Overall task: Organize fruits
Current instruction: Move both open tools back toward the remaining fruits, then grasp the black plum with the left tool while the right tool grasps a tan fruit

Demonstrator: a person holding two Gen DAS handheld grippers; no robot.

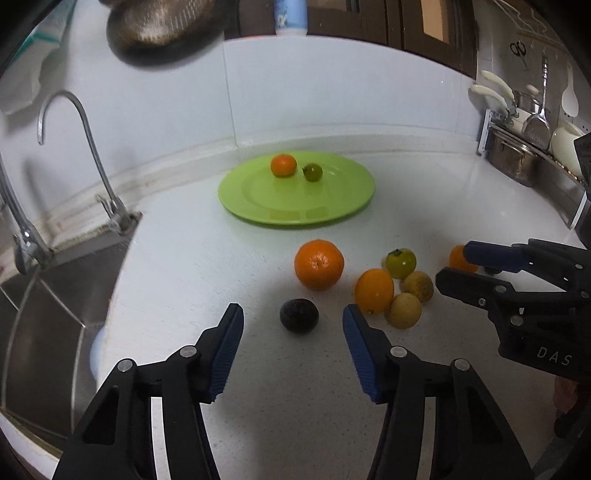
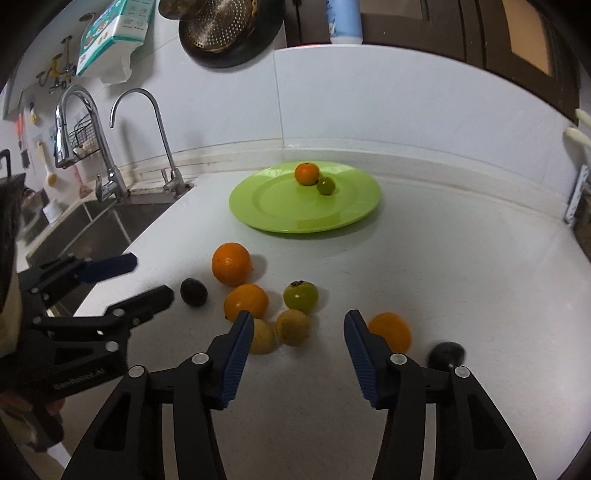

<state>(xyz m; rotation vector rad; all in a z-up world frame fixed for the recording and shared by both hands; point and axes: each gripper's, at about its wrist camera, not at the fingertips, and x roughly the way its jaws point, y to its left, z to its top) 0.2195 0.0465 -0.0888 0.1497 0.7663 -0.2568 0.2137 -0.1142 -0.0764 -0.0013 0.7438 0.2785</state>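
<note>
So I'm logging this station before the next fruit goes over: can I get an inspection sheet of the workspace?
Surface: white counter, dry-looking.
Job's things: green plate holds a small orange and a green fruit; the other fruit lies loose on the counter, including a big orange and a dark fruit.
Clutter: nothing seen.
Grippers: left gripper open around the dark fruit, not touching; right gripper open.
Cables: nothing seen.
Surroundings: sink, taps, hanging colander, pot rack.
</note>
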